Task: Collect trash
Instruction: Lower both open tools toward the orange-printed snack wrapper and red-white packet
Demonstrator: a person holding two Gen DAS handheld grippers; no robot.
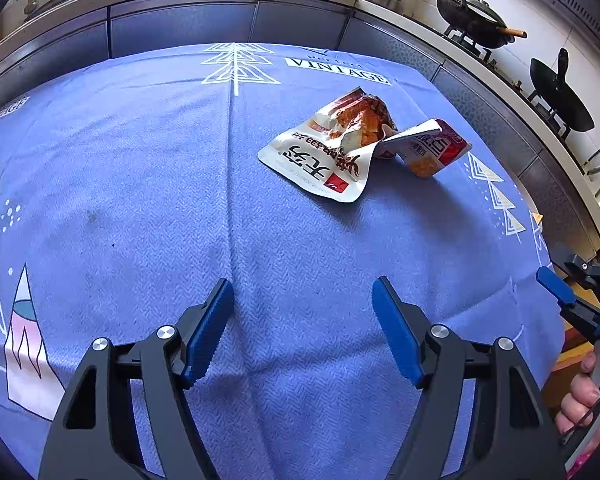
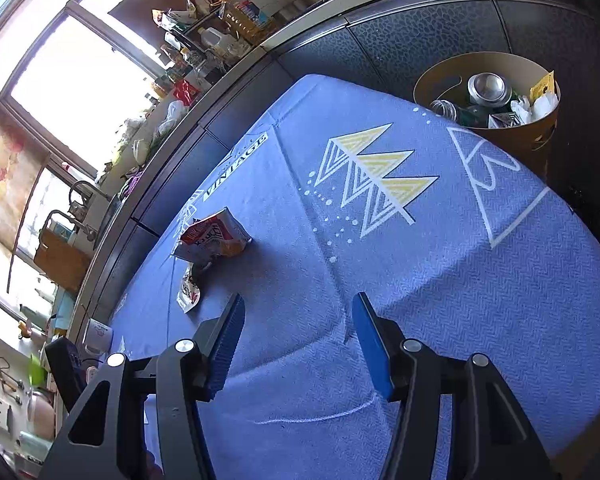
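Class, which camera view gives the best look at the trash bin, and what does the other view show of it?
The right wrist view: the trash bin stands beyond the table's far corner, its open top showing a can and papers inside. The left wrist view does not show it at all.

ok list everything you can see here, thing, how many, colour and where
snack wrappers: two, white with red and brown print, crumpled, touching, on the cloth ahead of the left gripper
tablecloth: one, blue with white and yellow tree prints, covering the table
waste bin: one, tan, round, beyond the table's far corner, already holding a can and paper scraps
woks: two, black, on the stove at the counter
counter clutter: bottles and bags, mixed colours, count unclear, along the window
left gripper: black with blue pads, open, above bare cloth
right gripper: black with blue pads, open, nothing between its pads
hand: one, on the right gripper's handle
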